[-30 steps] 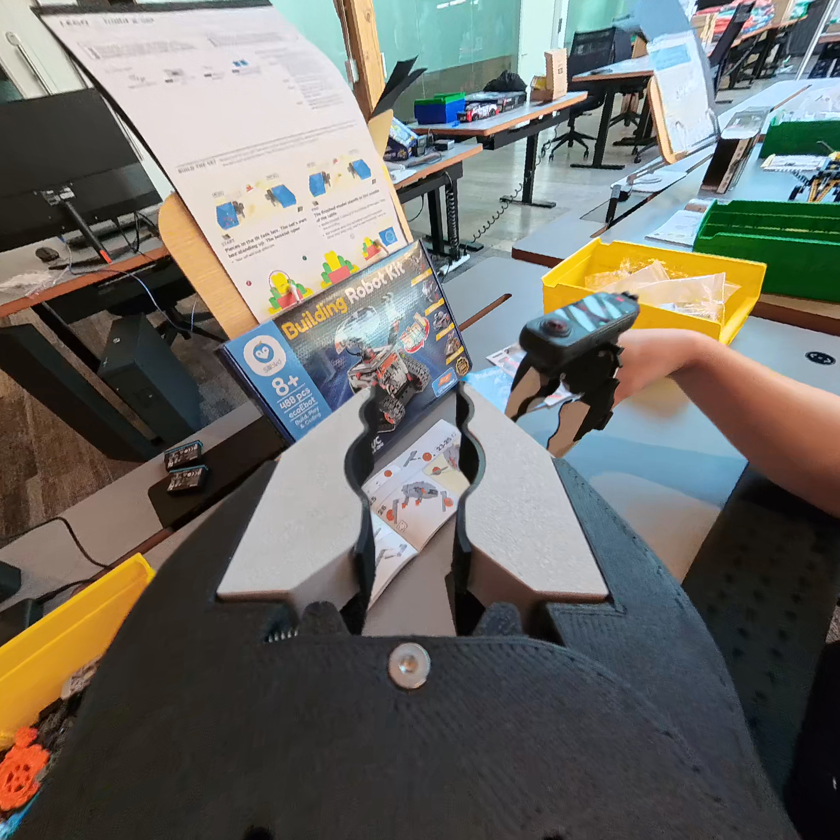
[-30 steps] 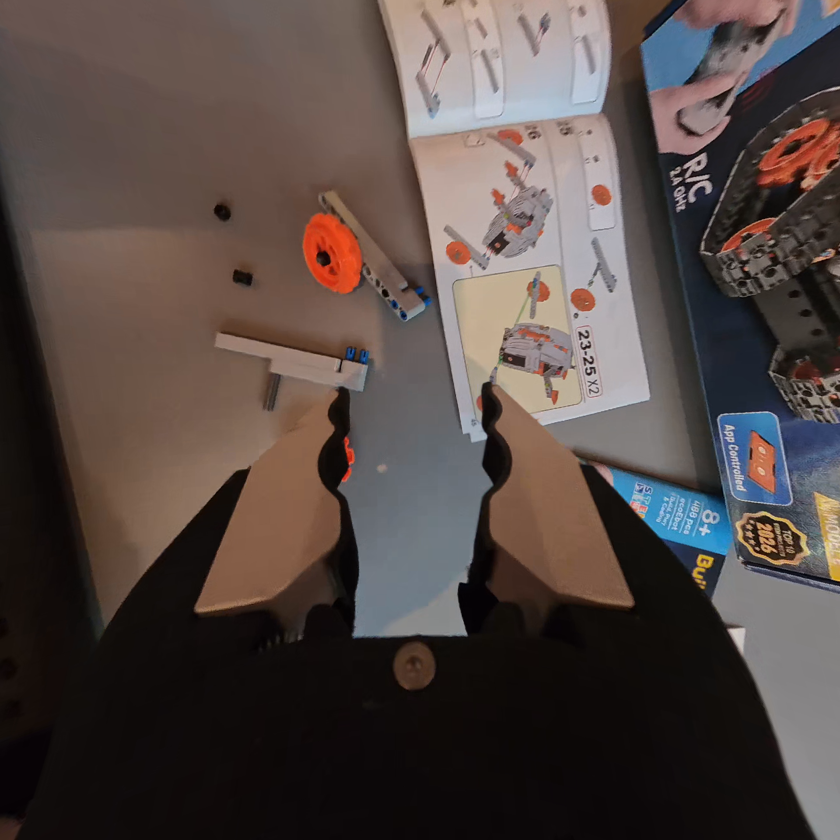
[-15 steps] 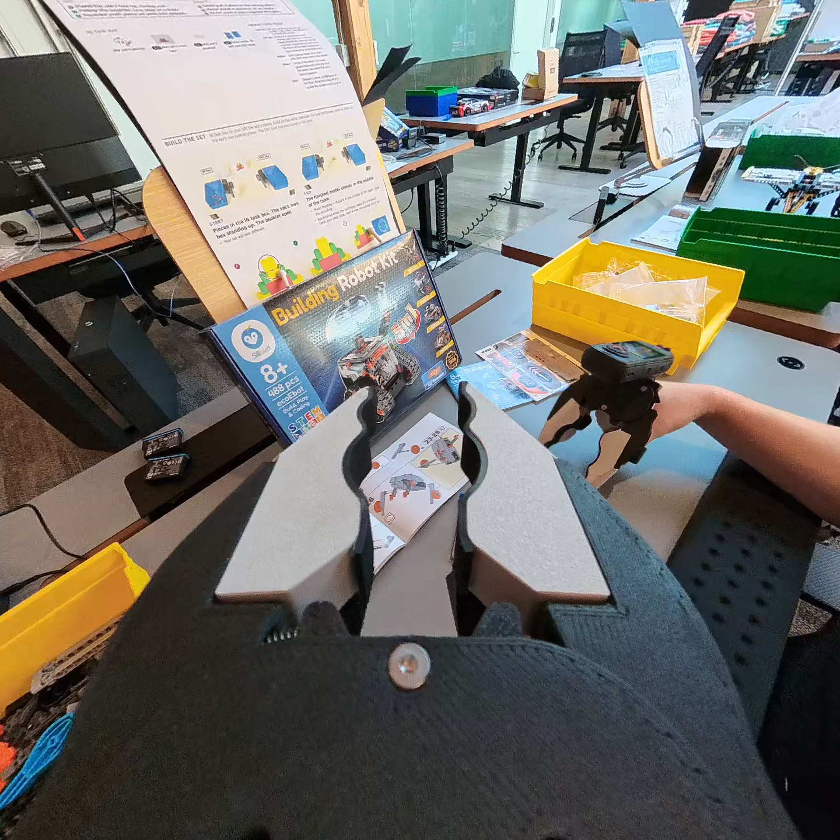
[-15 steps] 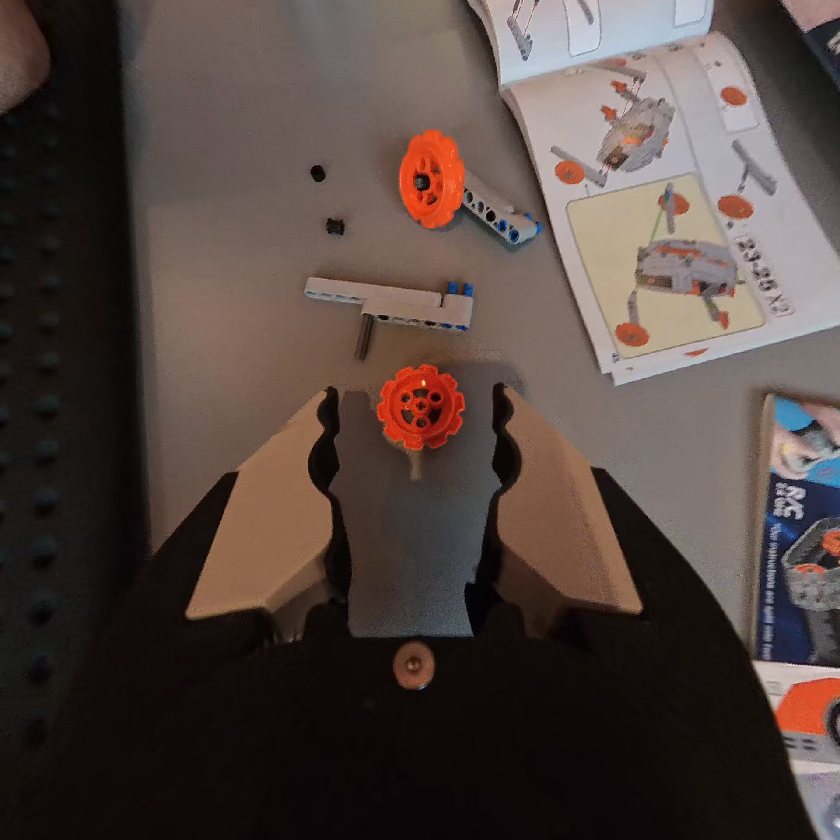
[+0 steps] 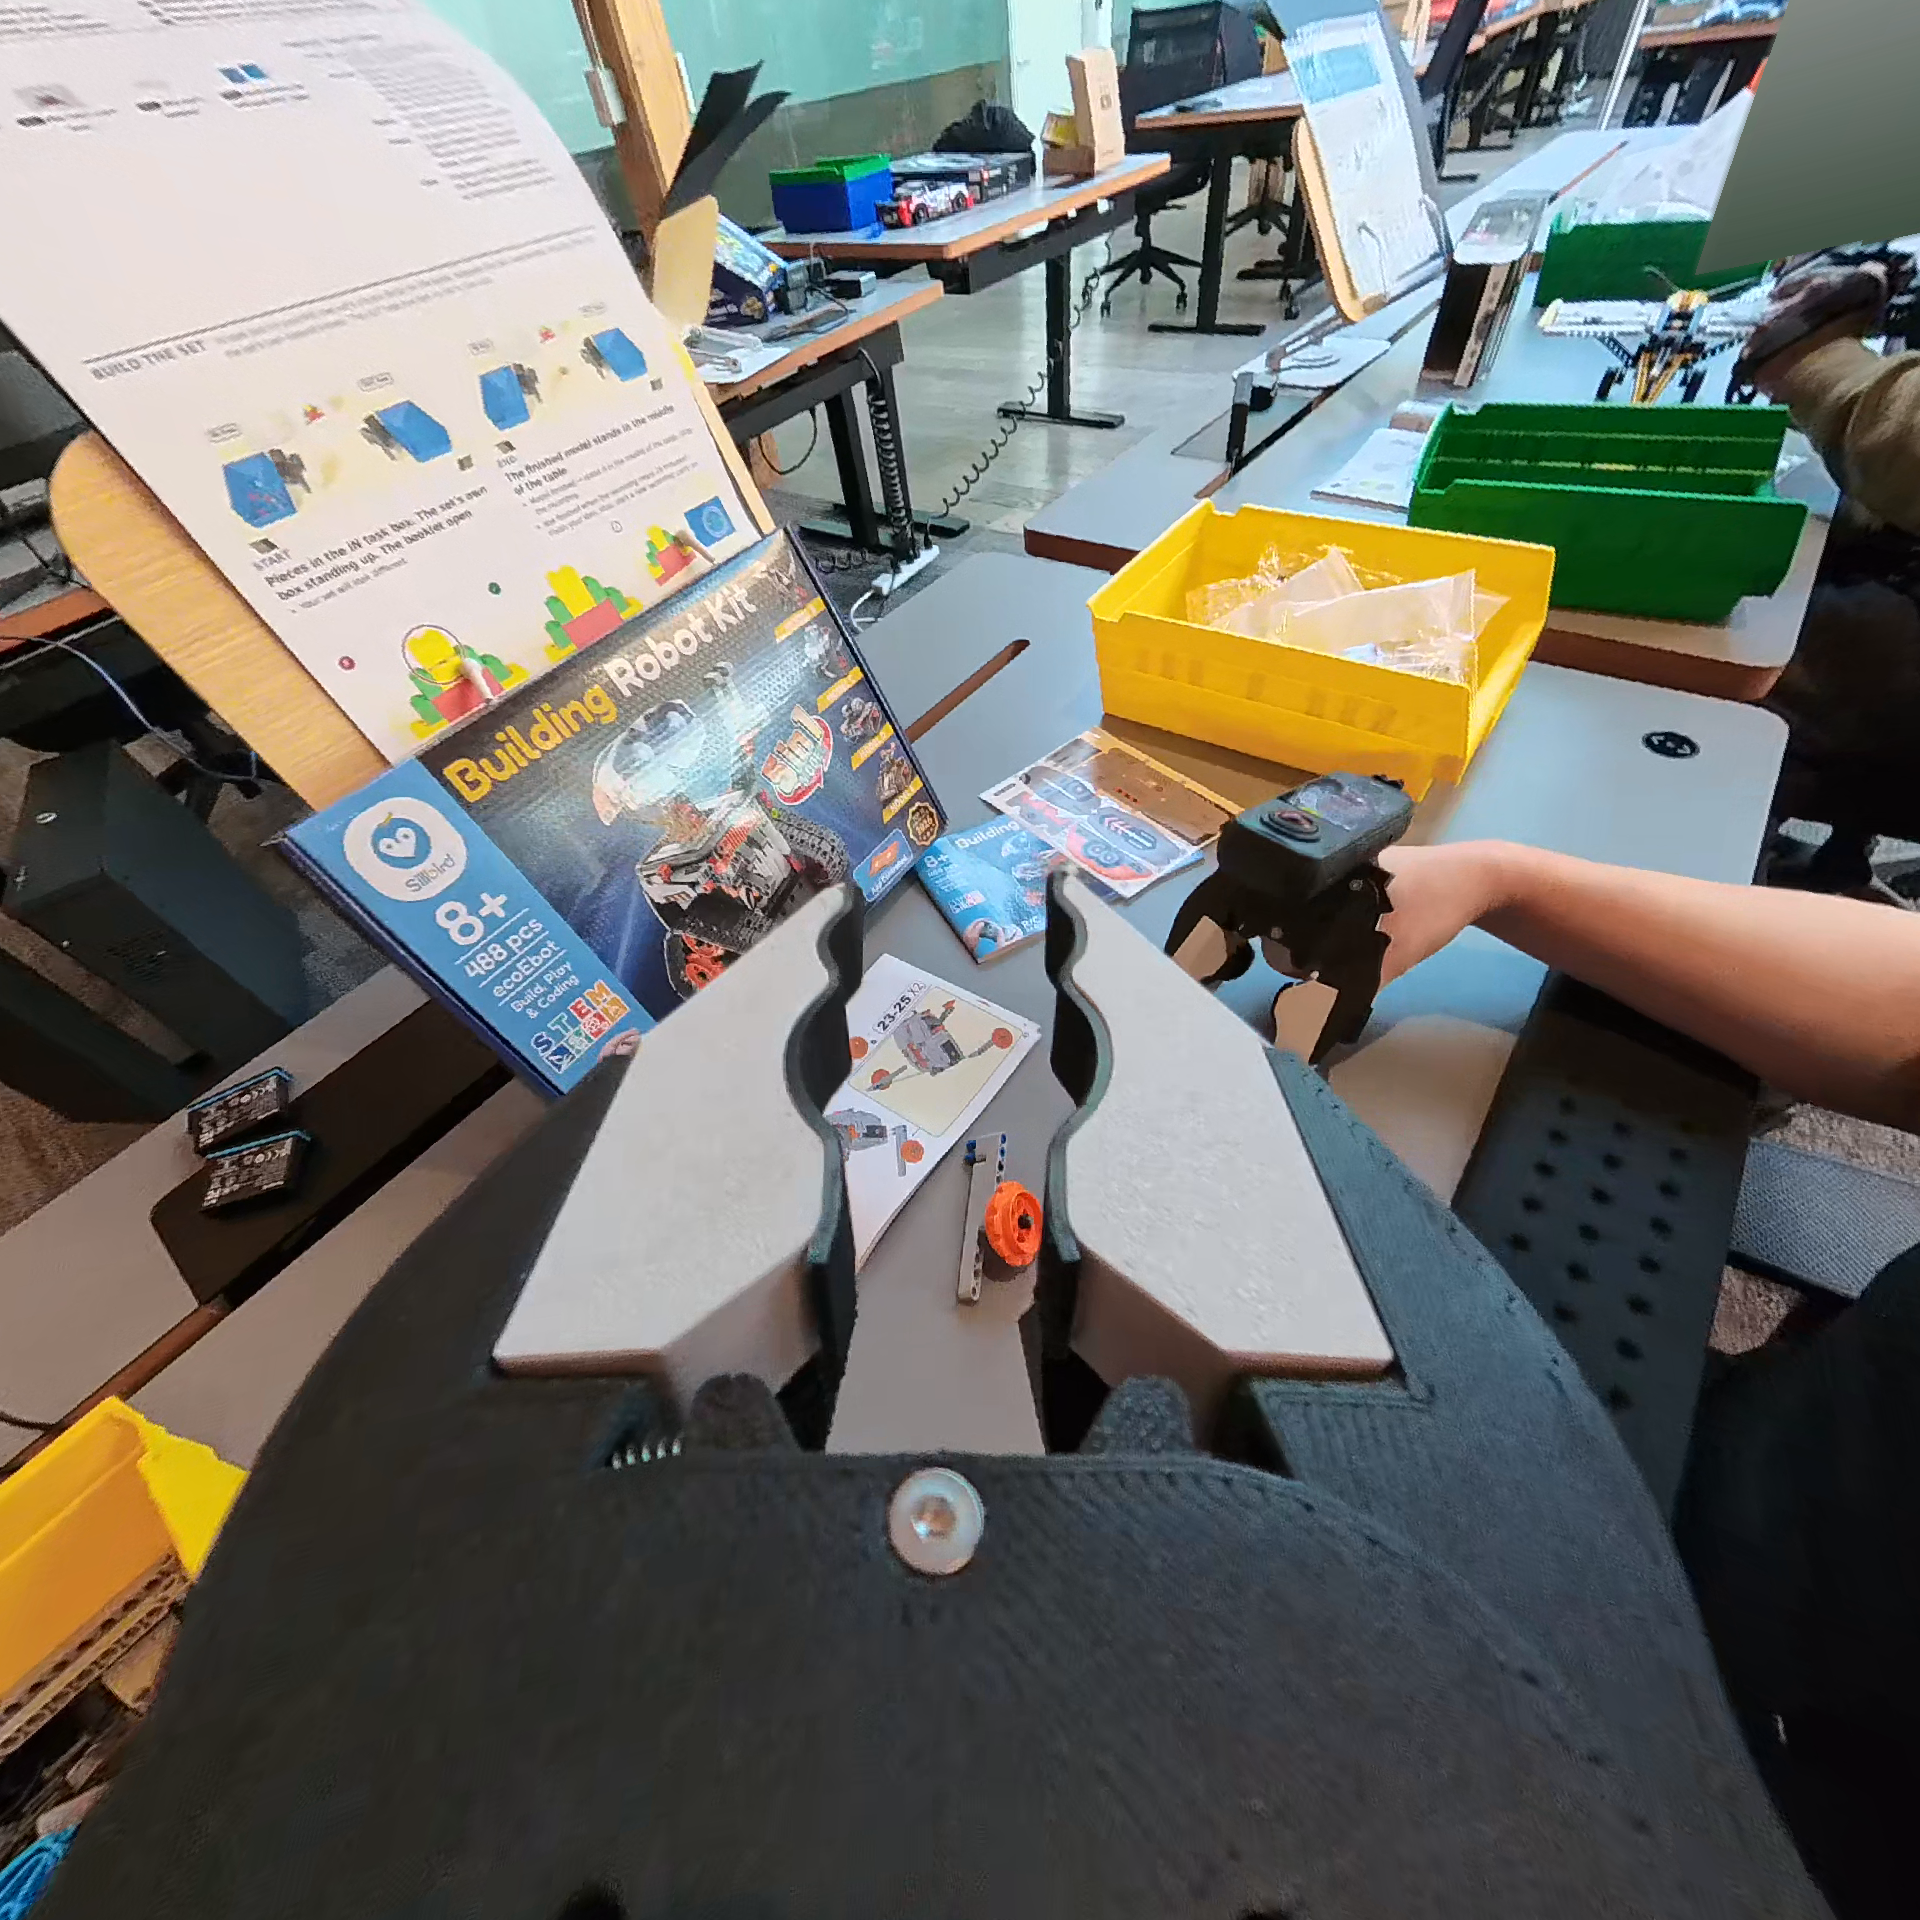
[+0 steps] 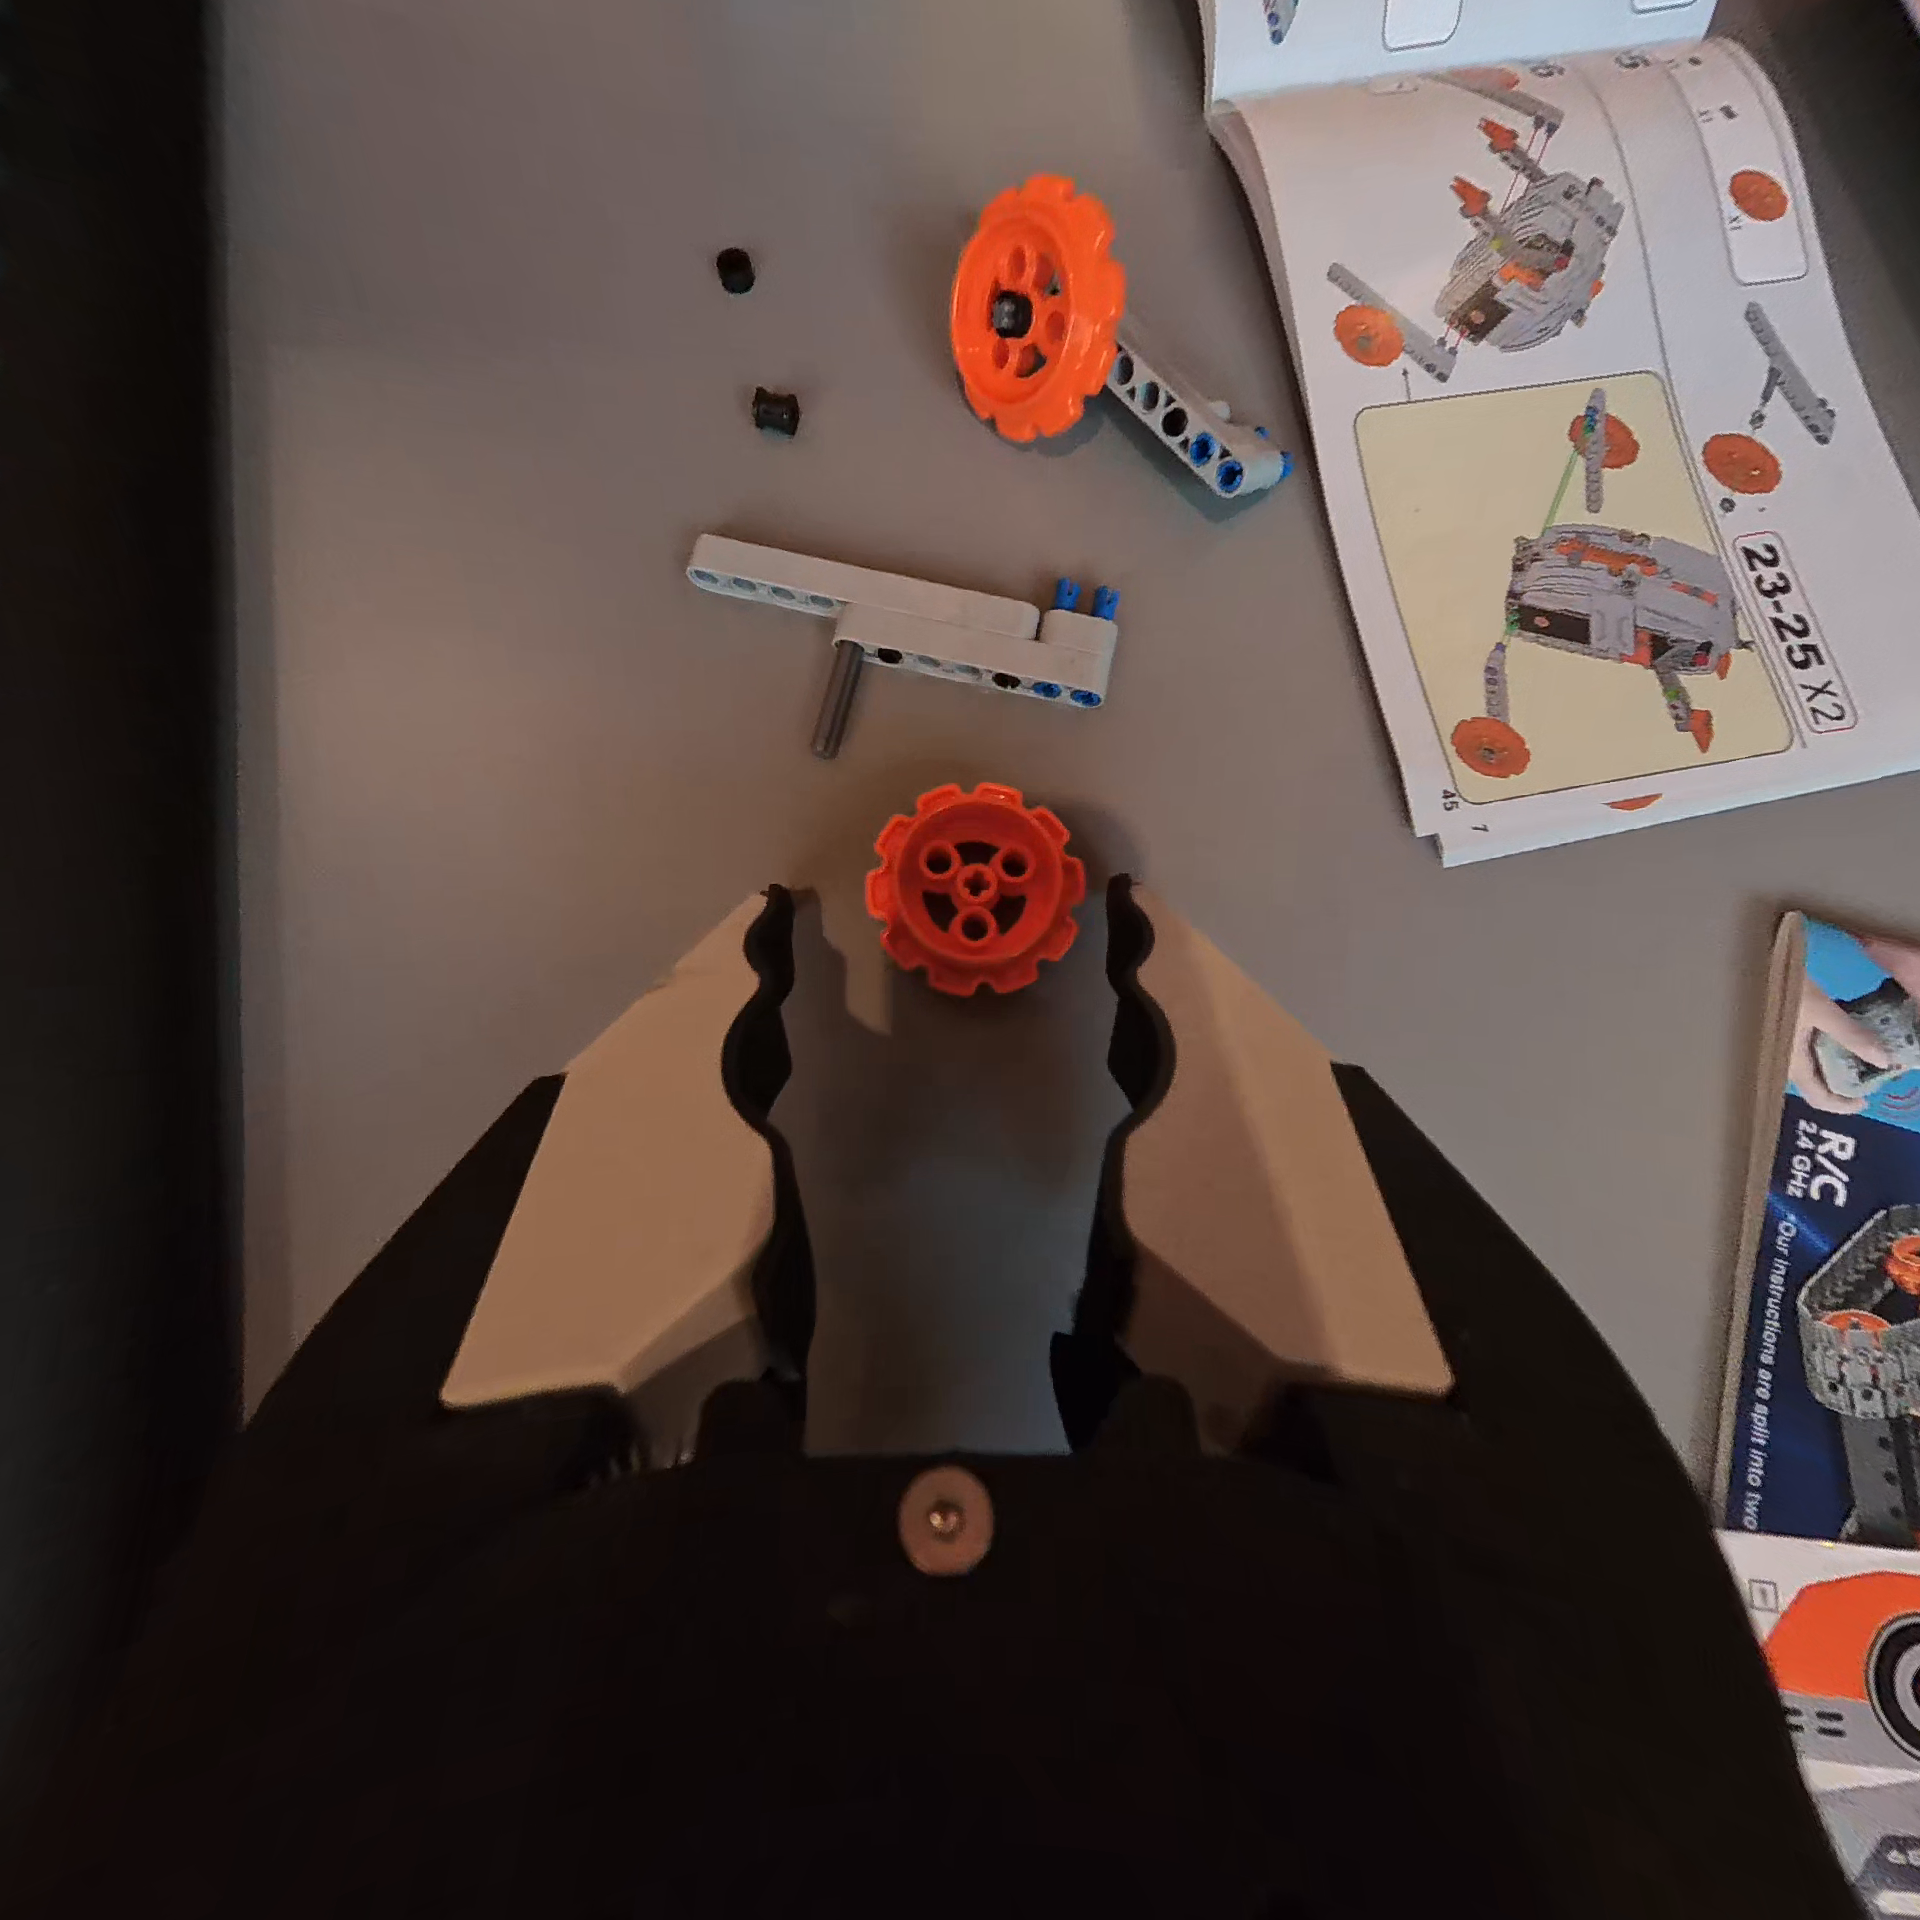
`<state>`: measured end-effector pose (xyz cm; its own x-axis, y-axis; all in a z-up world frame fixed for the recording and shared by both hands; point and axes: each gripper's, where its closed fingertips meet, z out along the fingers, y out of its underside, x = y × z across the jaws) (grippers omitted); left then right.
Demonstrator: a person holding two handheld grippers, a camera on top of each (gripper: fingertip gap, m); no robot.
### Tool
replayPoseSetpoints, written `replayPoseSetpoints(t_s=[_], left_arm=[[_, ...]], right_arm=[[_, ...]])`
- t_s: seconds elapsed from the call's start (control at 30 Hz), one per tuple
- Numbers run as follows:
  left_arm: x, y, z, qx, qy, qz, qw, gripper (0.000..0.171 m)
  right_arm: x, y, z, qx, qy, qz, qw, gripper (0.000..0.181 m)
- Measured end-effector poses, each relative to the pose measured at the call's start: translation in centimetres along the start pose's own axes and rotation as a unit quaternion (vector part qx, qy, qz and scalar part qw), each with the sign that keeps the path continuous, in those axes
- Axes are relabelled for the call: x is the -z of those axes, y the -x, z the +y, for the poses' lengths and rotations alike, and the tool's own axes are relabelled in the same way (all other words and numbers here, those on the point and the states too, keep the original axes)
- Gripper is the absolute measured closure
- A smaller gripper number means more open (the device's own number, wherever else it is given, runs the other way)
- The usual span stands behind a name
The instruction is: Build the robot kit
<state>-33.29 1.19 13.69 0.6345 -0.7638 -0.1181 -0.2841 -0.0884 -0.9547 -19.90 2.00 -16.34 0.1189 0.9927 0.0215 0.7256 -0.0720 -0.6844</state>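
My right gripper (image 6: 948,896) is open, pointing down at the grey table. A loose orange toothed wheel (image 6: 975,889) lies flat between its fingertips, untouched. Just beyond lies a grey beam assembly (image 6: 902,621) with blue pins and a dark axle. Farther on, a second orange wheel (image 6: 1037,310) is fixed to a grey beam (image 6: 1184,421). Two small black bushes (image 6: 736,268) lie to the left. My left gripper (image 5: 948,902) is open and empty, held above the table; that wheel on its beam shows between its fingers (image 5: 1010,1222). The right gripper also shows in the left wrist view (image 5: 1288,966).
An open instruction booklet (image 6: 1579,436) lies right of the parts. A blue kit box (image 5: 623,821) leans against a board with a printed sheet (image 5: 332,343). A yellow bin (image 5: 1309,644) with bags, a green bin (image 5: 1610,509) and leaflets (image 5: 1091,821) lie beyond. A dark perforated mat (image 5: 1600,1164) borders the table.
My right gripper has come down over the parts and the loose orange wheel now lies between its tips. My left gripper has tilted down, bringing the wheel on the beam into view.
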Motion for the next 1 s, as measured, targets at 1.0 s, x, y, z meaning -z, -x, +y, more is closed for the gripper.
replayPoseSetpoints(t_s=[1.0], left_arm=[[-0.19,0.41,0.87,0.002,0.022,-0.014,1.0,0.138]], right_arm=[[0.08,-0.05,0.22,0.008,0.007,0.001,1.0,0.13]])
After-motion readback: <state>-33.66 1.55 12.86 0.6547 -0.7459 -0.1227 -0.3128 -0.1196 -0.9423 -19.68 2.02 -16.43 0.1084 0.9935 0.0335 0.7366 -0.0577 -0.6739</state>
